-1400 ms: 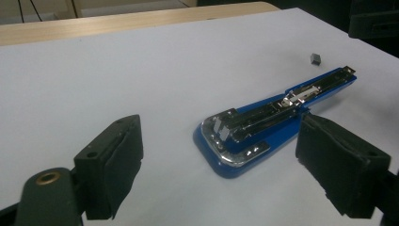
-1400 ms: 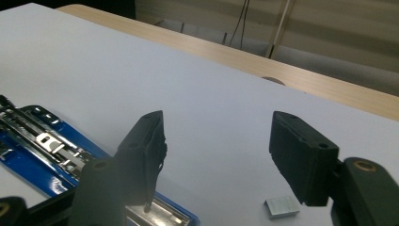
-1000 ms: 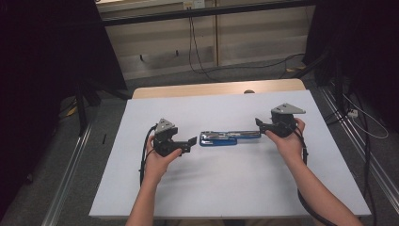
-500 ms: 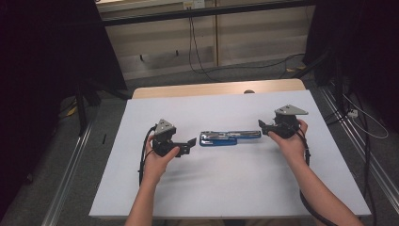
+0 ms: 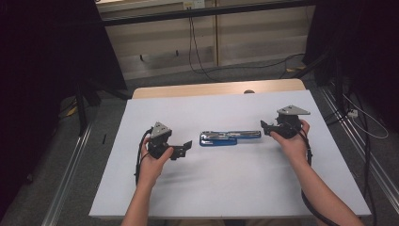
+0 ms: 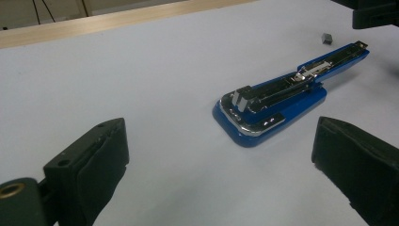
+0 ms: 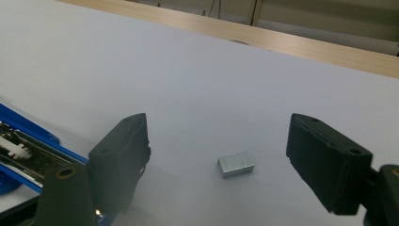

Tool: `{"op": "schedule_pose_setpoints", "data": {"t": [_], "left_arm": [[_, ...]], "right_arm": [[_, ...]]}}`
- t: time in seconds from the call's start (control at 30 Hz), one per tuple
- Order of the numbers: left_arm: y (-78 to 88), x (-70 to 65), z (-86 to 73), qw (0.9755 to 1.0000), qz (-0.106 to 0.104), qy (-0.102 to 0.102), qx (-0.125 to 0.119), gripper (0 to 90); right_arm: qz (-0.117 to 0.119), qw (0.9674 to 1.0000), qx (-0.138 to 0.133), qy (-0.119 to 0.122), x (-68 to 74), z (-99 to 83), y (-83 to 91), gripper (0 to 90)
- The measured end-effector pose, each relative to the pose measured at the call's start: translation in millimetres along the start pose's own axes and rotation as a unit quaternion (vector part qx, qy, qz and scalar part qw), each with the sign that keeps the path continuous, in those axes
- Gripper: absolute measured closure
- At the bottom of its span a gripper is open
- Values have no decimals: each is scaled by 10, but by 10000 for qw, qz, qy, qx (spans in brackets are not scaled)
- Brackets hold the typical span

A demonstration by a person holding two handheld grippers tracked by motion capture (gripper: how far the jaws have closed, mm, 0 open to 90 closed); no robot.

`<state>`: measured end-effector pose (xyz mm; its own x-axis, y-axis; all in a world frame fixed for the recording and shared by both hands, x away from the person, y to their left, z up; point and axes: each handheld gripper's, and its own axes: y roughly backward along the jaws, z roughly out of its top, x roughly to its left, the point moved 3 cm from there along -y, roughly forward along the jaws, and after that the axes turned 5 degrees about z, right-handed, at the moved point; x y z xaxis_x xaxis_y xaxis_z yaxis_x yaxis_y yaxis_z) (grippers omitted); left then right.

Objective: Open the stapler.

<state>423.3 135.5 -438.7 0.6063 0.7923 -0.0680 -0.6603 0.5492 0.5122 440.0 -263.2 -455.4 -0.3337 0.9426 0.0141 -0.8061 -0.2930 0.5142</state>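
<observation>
glossy blue stapler, metal rails

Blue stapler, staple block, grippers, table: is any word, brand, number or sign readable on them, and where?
None can be read.
Opened blue metal stapler: no lettering visible on its base or silver rail.
Small grey block of staples: bare metal, no marks.
Left gripper and right gripper, black pads: unmarked.
White table top: blank.

Glossy blue plastic stapler, metal staples
</observation>
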Motion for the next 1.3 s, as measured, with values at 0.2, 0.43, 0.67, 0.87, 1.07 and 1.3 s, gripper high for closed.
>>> {"op": "schedule_pose_setpoints", "data": {"t": [0.2, 0.43, 0.67, 0.87, 1.07, 1.3], "left_arm": [[67, 15, -50, 10000, 13, -13, 14, 51], [120, 29, -117, 10000, 47, -22, 12, 49], [170, 64, -134, 9999, 93, 3, -56, 50], [187, 32, -124, 9999, 45, -34, -87, 50], [192, 55, -142, 9999, 66, 0, -83, 50], [199, 107, -150, 9999, 124, 19, -52, 51]], "right_arm": [[-56, 9999, 30, -81, -46, -18, 5, 212], [-141, 9997, 171, -110, -97, -20, 7, 240], [-93, 9995, 300, -94, -108, -35, -17, 371], [-102, 9987, 496, -107, -120, -70, -51, 542], [-13, 9976, 678, -115, -134, -142, -134, 578], [-12, 9964, 829, -185, -142, -179, -266, 556]]}}
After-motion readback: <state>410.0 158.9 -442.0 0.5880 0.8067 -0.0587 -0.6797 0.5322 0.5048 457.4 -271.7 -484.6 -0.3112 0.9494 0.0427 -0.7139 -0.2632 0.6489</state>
